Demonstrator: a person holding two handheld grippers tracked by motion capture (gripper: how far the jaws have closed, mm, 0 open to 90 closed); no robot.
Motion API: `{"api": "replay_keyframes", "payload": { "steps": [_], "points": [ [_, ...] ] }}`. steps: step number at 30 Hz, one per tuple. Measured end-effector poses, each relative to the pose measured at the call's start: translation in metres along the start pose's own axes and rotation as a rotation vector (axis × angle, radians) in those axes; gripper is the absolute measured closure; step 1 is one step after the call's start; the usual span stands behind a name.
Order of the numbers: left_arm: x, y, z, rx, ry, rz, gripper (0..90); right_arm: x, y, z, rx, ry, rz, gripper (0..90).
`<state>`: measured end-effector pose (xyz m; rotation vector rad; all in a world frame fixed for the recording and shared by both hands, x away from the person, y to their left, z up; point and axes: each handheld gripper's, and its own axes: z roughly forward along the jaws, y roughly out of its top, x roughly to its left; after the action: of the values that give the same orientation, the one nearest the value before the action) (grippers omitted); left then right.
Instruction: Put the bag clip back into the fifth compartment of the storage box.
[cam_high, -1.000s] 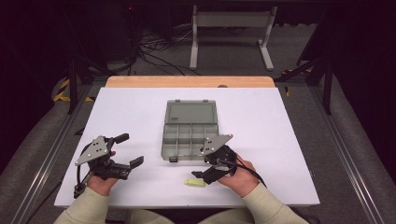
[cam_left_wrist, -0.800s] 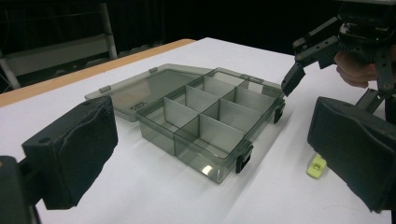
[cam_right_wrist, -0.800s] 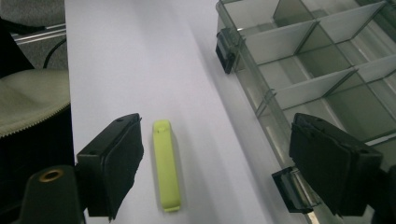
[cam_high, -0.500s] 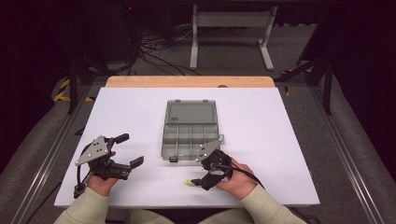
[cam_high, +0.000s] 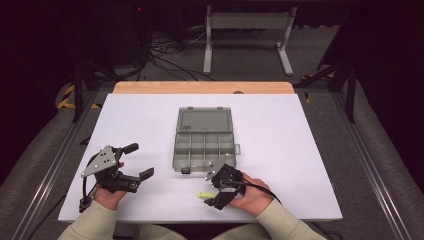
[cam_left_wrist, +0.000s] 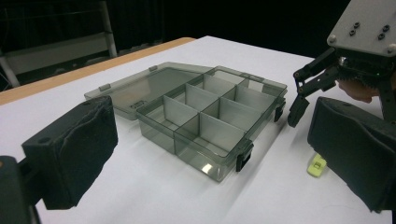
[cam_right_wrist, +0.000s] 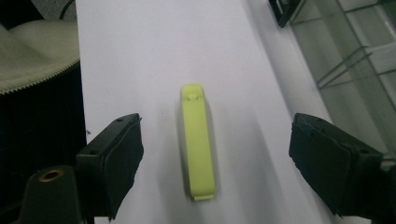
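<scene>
Low in the frame, the right gripper (cam_high: 214, 198) hung with jaws wide and empty astride the yellow clip (cam_right_wrist: 198, 142), ready to pinch it for the open box (cam_high: 205, 142); the left gripper (cam_high: 142, 176) waited open and empty.

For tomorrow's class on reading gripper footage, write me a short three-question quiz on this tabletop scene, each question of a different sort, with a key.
1. True or false: the right gripper is clamped on the yellow-green clip.
2. Multiple choice: the compartment box is A) shut, B) open with its lid lying flat, C) upside down.
3. Fill in: in the high view, the clip lies on the white table between the box and the table's ____ edge.

Key
1. False: the jaws stand open on either side of the clip, apart from it.
2. B
3. Near (the person's side).

The left gripper is open too.
</scene>
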<state>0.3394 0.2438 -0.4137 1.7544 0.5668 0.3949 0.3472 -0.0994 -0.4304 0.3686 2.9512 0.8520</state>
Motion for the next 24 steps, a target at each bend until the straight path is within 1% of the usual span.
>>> {"api": "replay_keyframes", "payload": {
  "steps": [6,7,8,15,17,18,19,20,21,22,24],
  "points": [
    [0.0001,-0.0001,0.0000,-0.003,0.001,0.000,2.4,0.0040,0.0012,0.0065,0.035,0.005,-0.025,19.0],
    [0.0001,0.0000,-0.0001,0.000,-0.002,0.000,2.4,0.0043,0.0012,0.0075,0.039,0.015,-0.030,19.0],
    [0.0002,0.0000,0.0001,0.000,-0.002,0.001,2.4,0.0046,0.0014,0.0080,0.044,0.011,-0.030,19.1],
    [0.0003,0.0000,0.0001,0.000,-0.002,0.001,2.4,0.0051,0.0015,0.0097,0.037,0.011,-0.036,21.4],
    [0.0001,0.0000,0.0002,0.001,-0.003,0.001,2.4,0.0061,0.0020,0.0089,0.021,0.020,-0.044,28.4],
    [-0.0003,-0.0001,0.0006,-0.002,0.000,0.001,2.4,0.0072,0.0026,0.0085,0.020,0.014,-0.048,31.7],
    [-0.0003,0.0000,0.0005,-0.002,-0.001,0.003,2.4,0.0087,0.0030,0.0083,0.015,0.014,-0.060,38.5],
    [-0.0003,0.0000,0.0005,-0.002,-0.001,0.003,2.4,0.0087,0.0030,0.0083,0.015,0.014,-0.060,38.5],
    [-0.0002,0.0000,0.0002,-0.003,-0.002,0.002,2.4,0.0094,0.0030,0.0086,0.017,0.007,-0.065,44.2],
    [-0.0002,0.0000,0.0002,-0.003,-0.002,0.002,2.4,0.0094,0.0030,0.0086,0.017,0.007,-0.065,44.2],
    [-0.0001,-0.0001,0.0003,-0.002,-0.002,0.002,2.4,0.0092,0.0027,0.0084,0.008,0.011,-0.063,50.5]
  ]
}}
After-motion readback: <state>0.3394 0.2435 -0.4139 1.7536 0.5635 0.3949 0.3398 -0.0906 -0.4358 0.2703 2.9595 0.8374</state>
